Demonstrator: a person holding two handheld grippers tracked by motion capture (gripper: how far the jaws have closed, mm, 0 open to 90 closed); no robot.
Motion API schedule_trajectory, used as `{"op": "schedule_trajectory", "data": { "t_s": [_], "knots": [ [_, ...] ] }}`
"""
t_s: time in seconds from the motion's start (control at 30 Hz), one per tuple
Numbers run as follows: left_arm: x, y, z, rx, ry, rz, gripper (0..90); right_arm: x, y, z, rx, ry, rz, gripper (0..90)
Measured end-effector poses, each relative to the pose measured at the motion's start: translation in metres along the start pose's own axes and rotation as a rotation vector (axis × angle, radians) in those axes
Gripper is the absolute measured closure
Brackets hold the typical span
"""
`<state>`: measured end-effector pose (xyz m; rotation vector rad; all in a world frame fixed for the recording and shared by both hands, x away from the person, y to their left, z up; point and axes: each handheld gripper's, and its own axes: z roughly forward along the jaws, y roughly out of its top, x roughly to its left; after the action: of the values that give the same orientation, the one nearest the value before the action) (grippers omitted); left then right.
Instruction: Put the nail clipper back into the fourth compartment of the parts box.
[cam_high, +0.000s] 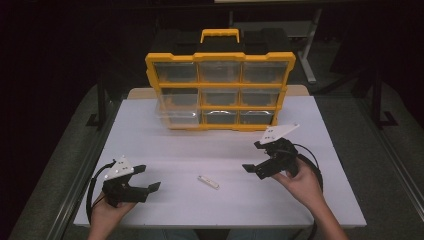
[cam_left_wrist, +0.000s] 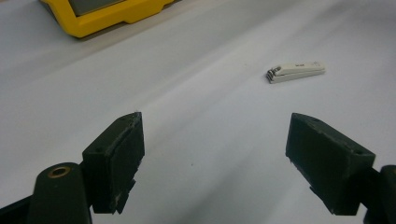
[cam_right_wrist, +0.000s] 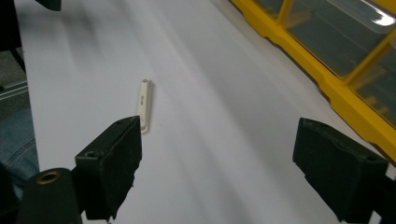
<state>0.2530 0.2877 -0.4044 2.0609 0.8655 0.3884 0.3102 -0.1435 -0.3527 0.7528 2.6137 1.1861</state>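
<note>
Clipper: nail clipper (cam_high: 208, 182) lies flat on the white bench (cam_high: 165, 150), between the two hands, well in front of the yellow drawer box (cam_high: 220, 90) and apart from it.
Left tongs: left tongs (cam_high: 150, 186) gape wide with nothing between them; in the left gripper view the clipper (cam_left_wrist: 295, 72) sits ahead and a little to one side of the right jaw.
Right tongs: right tongs (cam_high: 252, 157) are also spread wide and empty, raised above the bench; the clipper (cam_right_wrist: 144, 104) lies just past one jaw.
Step in hand: picking up the clipper, probably.
Doing it well: bring one pair of tongs low, turn them so the jaws straddle the narrow width, not the length, and close near the middle.
Risk: a thin, flat, slick thing may skate away if one jaw touches first.
</note>
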Motion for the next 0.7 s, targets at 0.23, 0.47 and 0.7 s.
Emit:
{"op": "schedule_trajectory", "data": {
  "t_s": [0.23, 0.47, 0.7],
  "knots": [
    [-0.001, 0.0, 0.002, 0.003, -0.003, 0.013, 19.4, 0.007, 0.017, 0.021, 0.036, 0.051, -0.041, 22.3],
    [0.0, 0.0, 0.001, 0.004, -0.002, 0.013, 19.3, 0.013, 0.027, 0.042, 0.085, 0.093, -0.054, 28.2],
    [0.0, 0.0, 0.002, 0.005, -0.005, 0.012, 19.3, 0.017, 0.033, 0.061, 0.109, 0.129, -0.06, 38.4]
  ]
}}
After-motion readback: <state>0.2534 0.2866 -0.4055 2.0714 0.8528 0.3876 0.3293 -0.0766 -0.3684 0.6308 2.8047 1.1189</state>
